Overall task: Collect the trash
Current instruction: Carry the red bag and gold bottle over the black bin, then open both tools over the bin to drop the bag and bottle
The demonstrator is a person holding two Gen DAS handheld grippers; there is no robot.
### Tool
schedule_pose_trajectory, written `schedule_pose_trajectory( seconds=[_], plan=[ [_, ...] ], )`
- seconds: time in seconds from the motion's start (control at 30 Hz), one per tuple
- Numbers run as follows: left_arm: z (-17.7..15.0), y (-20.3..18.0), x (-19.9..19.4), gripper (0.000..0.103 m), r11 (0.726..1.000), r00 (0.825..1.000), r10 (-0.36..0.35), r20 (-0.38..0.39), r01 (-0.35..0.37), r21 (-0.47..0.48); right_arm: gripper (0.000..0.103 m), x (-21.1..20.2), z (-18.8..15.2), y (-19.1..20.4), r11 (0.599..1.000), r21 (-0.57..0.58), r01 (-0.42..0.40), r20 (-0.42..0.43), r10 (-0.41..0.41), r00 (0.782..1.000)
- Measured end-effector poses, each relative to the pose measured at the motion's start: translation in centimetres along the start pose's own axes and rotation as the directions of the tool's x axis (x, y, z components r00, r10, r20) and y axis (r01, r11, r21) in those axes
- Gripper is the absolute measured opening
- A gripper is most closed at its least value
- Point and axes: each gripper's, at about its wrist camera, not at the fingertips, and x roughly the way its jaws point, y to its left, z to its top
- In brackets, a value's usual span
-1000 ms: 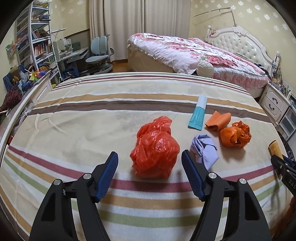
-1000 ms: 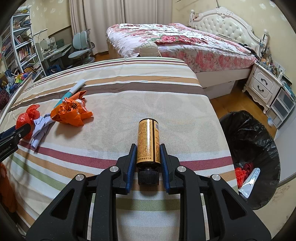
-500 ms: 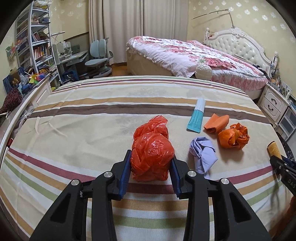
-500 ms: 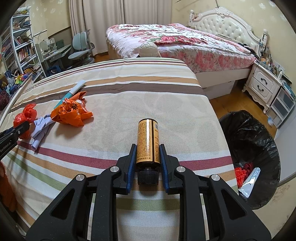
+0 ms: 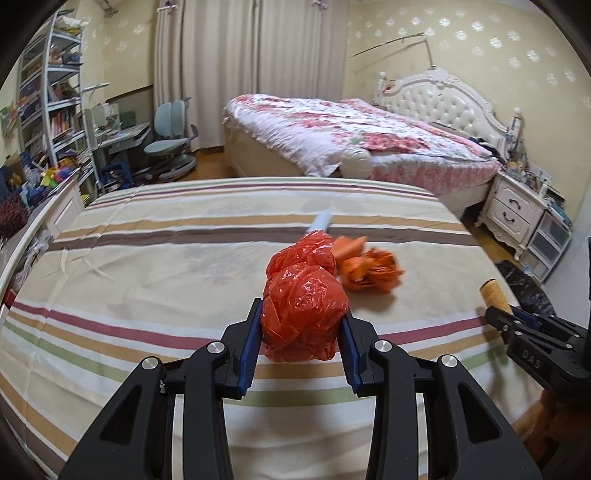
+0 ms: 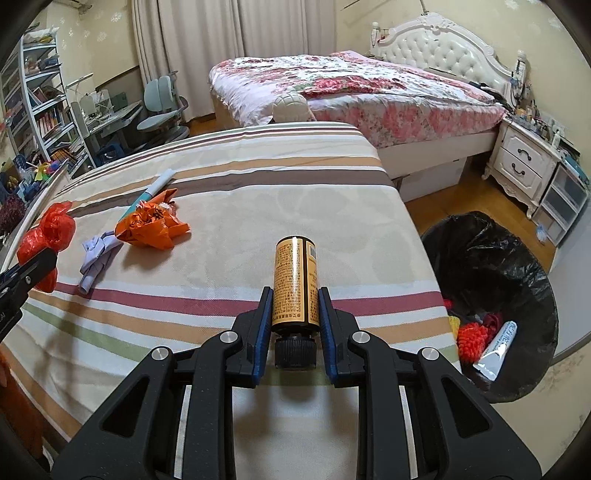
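You are facing a bedroom with pale yellow wallpaper (image 5: 424, 33) dotted with white flower motifs. Cream floor-length curtains (image 5: 255, 70) hang closed along the far wall. A bed with a white tufted headboard (image 5: 439, 99) and a pink floral quilt (image 6: 354, 85) stands ahead. To your right sits a white two-drawer nightstand (image 6: 521, 162) on the wooden plank floor (image 6: 450, 192). To your left you see a white bookshelf (image 5: 48, 110) crowded with books, beside a pale blue swivel chair (image 5: 171, 136).

Warm indoor light, fisheye-bent edges, orange wrapper (image 5: 373, 271) motion-blurred
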Motion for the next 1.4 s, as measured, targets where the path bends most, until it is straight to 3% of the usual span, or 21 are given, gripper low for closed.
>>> schedule_pose_trajectory(
  seconds=[0.3,0.57,0.97,1.4],
  plan=[
    [1.1,-8.1,1.4,0.038,0.986,0.99,-0.138,-0.008,0.138,0.094,0.023,-3.4,0.2,-7.0,0.989,0.098,0.113,0.062,-0.119,0.991],
    [1.4,-17.0,2.9,0.038,0.952,0.969,-0.247,-0.021,0.247,0.183,0.023,-3.6,0.3,-13.4,0.962,0.19,0.197,0.066,-0.213,0.975],
    [1.2,-25.5,6.2,0.038,0.916,0.961,-0.264,-0.08,0.276,0.292,0.023,-1.8,-0.2,-19.3,0.935,0.271,0.228,0.037,-0.247,0.968],
    [1.1,-28.1,8.7,0.039,0.909,0.964,-0.235,-0.121,0.263,0.324,0.023,-0.2,-0.4,-22.0,0.922,0.307,0.238,0.009,-0.253,0.967]
  ],
)
